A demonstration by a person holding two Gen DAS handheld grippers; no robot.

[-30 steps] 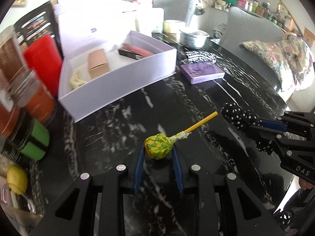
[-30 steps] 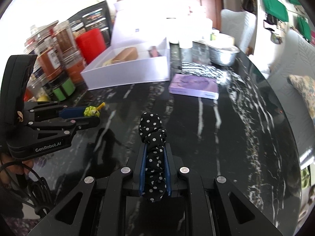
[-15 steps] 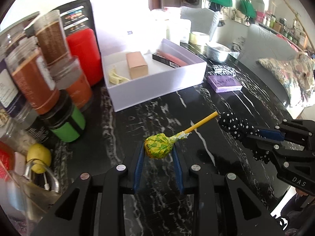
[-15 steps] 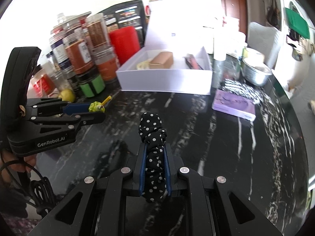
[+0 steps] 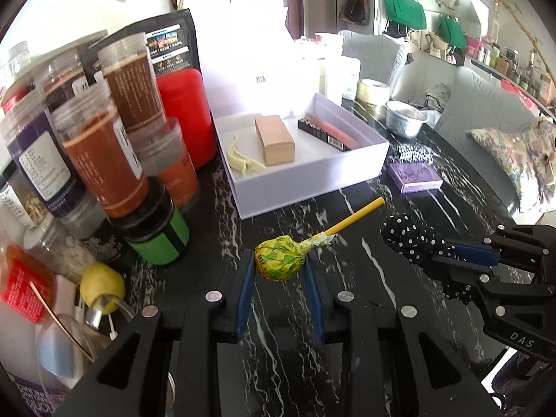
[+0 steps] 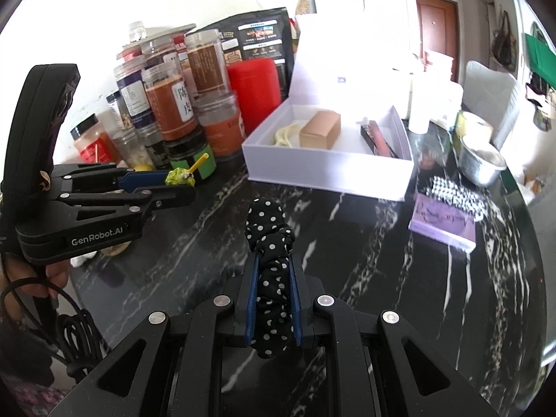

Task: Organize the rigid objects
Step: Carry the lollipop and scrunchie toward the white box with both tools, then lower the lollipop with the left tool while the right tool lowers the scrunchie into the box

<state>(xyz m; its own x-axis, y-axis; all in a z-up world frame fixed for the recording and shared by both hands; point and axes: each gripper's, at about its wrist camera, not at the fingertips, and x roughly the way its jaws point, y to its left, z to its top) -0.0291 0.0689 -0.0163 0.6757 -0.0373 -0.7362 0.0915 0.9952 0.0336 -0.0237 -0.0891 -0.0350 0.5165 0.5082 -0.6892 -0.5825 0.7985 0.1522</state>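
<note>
Black, white-veined marble forms the bench (image 5: 347, 208), crowded at its left edge with plastic spice jars (image 5: 104, 160) and a red canister (image 5: 186, 118). An open white cardboard box (image 5: 312, 173) sits near the middle and already holds three rigid things: a tan rectangular carton (image 5: 274, 139), a dark pink-topped slim case (image 5: 328, 132) and a pale cream hair claw (image 5: 243, 163). So the sorting looks partly done. The left hand-held gripper (image 5: 279, 267) pinches a lollipop in a yellow-green wrapper with a yellow stick (image 5: 279, 260), held above the bench just short of the box. It is not yet in. The right hand-held gripper (image 6: 271, 295) is clamped on a black white-dotted fabric scrunchie (image 6: 269, 243), a soft item that probably belongs elsewhere. A flat lilac booklet-like box (image 6: 443, 222) lies on the bench beside a checked cloth (image 6: 455, 194), seemingly unsorted.
</note>
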